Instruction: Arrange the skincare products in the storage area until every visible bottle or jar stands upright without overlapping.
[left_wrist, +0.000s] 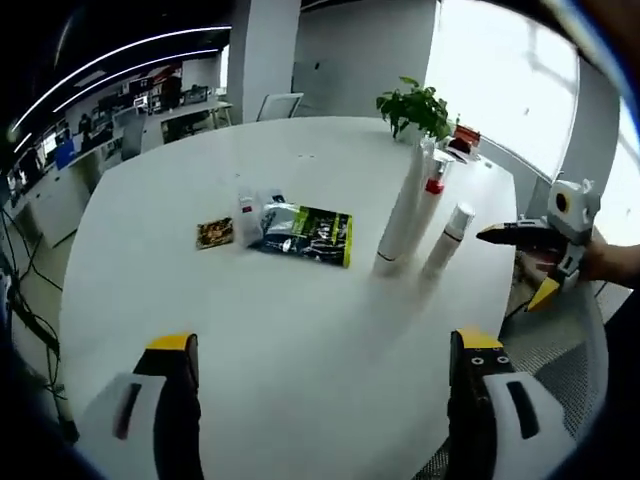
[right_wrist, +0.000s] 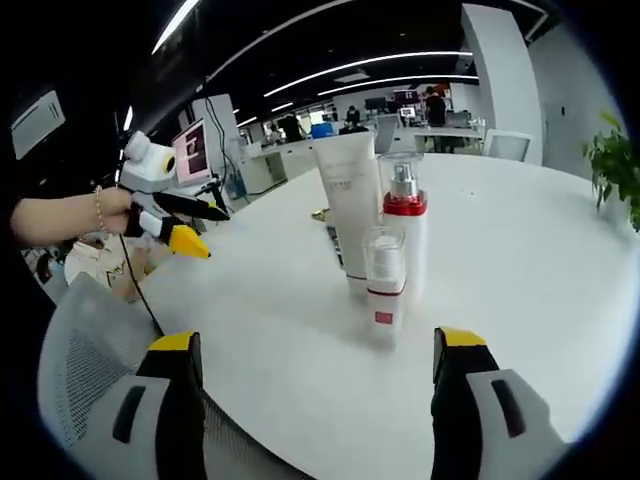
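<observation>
Three skincare products stand upright close together on the white round table: a tall white tube, a white bottle with a red band and a small white bottle. Further left lie a green and silver packet, a small white bottle and a brown sachet. My left gripper is open above bare table, well short of them. My right gripper comes in from the right, open. In the right gripper view, the tube, red-banded bottle and small bottle stand ahead of my open right gripper.
A potted plant stands at the table's far side behind the bottles. A grey mesh chair sits at the table edge. A hand holds the left gripper off the table edge. Office desks lie beyond.
</observation>
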